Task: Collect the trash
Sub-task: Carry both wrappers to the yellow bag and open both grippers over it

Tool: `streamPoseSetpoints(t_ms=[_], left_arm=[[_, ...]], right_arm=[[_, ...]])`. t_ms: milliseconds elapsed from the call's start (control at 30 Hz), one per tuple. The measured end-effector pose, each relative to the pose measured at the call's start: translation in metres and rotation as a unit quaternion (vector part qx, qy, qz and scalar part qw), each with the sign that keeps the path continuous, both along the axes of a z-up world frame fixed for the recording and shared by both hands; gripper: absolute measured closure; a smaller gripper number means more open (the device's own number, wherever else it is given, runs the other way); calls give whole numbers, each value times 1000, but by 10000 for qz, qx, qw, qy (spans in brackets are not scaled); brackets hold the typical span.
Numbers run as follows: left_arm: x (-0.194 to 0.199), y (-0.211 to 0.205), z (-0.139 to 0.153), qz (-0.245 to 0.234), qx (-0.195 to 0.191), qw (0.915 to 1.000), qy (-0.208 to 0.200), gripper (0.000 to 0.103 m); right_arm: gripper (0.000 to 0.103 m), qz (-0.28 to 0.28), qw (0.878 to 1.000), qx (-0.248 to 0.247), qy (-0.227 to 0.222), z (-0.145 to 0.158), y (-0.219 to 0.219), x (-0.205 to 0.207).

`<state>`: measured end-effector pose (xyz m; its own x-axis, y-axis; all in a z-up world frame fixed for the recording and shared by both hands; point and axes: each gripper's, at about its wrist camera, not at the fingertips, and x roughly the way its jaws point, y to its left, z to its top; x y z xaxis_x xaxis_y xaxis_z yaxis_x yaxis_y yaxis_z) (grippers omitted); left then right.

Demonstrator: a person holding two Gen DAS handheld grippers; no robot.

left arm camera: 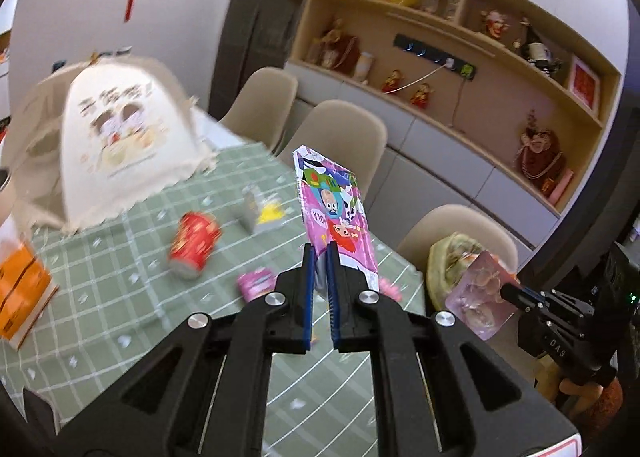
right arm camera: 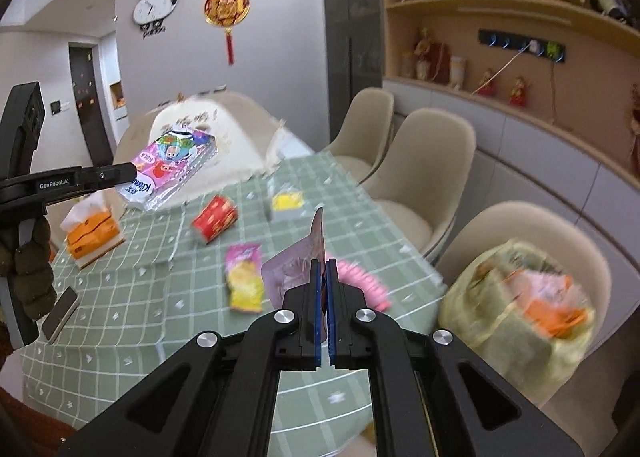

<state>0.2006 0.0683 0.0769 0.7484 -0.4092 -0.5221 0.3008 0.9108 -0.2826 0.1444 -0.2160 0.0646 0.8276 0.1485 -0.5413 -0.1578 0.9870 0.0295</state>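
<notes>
Tablecloth [right arm camera: 132, 297] is pale sage green with a white grid and little white marks in the squares. The wrapper [left arm camera: 338, 217] in the left gripper [left arm camera: 320, 257] is bright purple-pink with cartoon faces, green patches and silvery edges. The packet [right arm camera: 298, 265] in the right gripper [right arm camera: 324, 273] is see-through pink. Both grippers are black with blue pads [right arm camera: 319, 297].

On the table: a red can [right arm camera: 214, 219] with gold print, a grey pouch [right arm camera: 286, 203] with a yellow patch, a pink and yellow snack bag [right arm camera: 244, 277], an orange tissue box [right arm camera: 94, 235]. Food cover [left arm camera: 116, 145] at the far end is cream with a brownish cartoon print. Chairs [right arm camera: 432, 161] are beige. The bag [right arm camera: 516, 297] on the near right chair is yellowish with orange and pink showing through.
</notes>
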Motion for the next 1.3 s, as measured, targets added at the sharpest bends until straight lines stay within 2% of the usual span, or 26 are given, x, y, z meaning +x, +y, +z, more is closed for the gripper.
streamPoseSetpoints(t_ms=[133,300,500,633,867,933,967,1067,1200,1300], left_arm=[[14,-49,15,-372,-68,9992,-109,97],[39,-130,13,-1072,-155,9941,95,97],[70,-239,-16,-1677,-25,9840,598,97],[88,-313,-33,-2090,30,9741,866,97],[105,-406,-79,-2388,202,9598,1462,97],[107,-426,-94,-2472,297,9543,1655,97],[108,-432,-99,-2486,363,9525,1723,93],[112,-439,-111,-2398,524,9513,1867,73],[115,-422,-104,-2112,509,9577,1886,63],[110,-398,-95,-1794,622,9655,1781,62]], right_arm=[[99,-243,9994,-4,-233,15,-44,1],[99,-735,9965,74,-387,19,-121,-1],[99,-1370,9898,12,-393,19,-205,-10],[99,-1767,9837,111,-310,13,-259,-17],[99,-2067,9777,330,-161,-7,-316,-27],[99,-2095,9768,424,-138,-12,-327,-26],[98,-2100,9765,481,-117,-16,-332,-25],[98,-2024,9773,624,-56,-24,-341,-19],[99,-1720,9821,769,84,-36,-342,3],[99,-1328,9855,1032,234,-46,-331,29]])
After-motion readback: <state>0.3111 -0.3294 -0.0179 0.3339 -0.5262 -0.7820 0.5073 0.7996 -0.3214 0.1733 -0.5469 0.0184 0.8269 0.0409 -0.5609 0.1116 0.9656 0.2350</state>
